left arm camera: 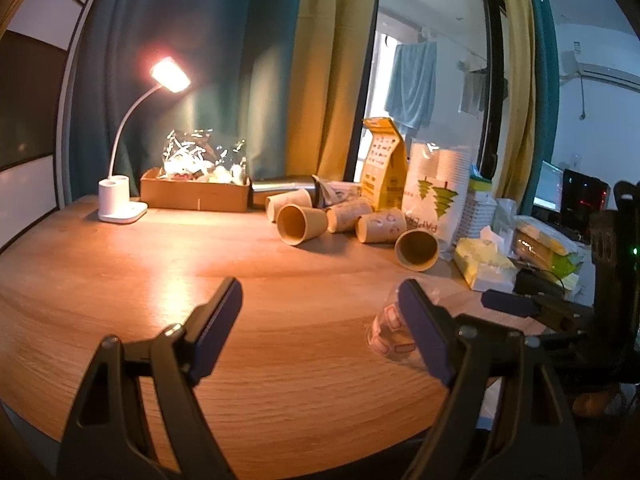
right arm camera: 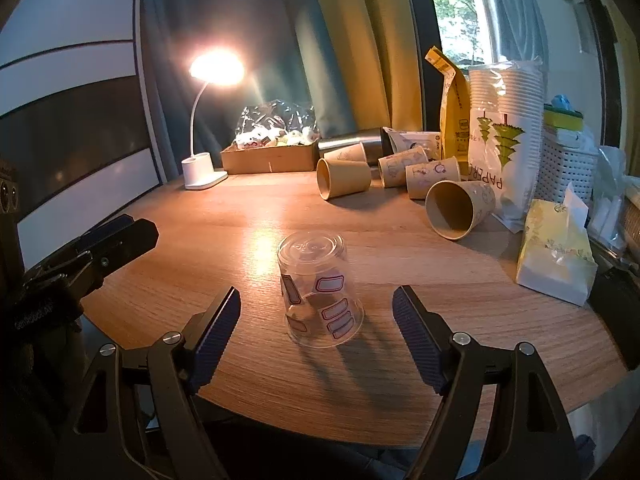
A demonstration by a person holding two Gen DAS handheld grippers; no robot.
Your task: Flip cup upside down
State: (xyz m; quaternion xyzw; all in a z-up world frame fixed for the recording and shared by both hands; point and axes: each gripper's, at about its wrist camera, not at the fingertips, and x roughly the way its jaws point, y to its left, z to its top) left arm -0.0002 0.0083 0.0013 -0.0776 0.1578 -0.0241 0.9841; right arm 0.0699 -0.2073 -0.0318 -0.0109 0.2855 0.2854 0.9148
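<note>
surface: round wooden table (right arm camera: 420, 280) glowing under desk lamp (right arm camera: 208, 120) at upper left | cup: clear plastic cup (right arm camera: 320, 288) sitting mouth-down at frame centre (bare wood all around) | right gripper (right arm camera: 316, 320) gaping empty | left gripper (left arm camera: 320, 316) gaping empty | edge: paper cups (right arm camera: 400, 184) lying toppled toward upper right

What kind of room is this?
Probably a home bedroom or study: a wooden desk with a lit lamp, curtains at a window, laundry hanging outside, a monitor nearby.
</note>
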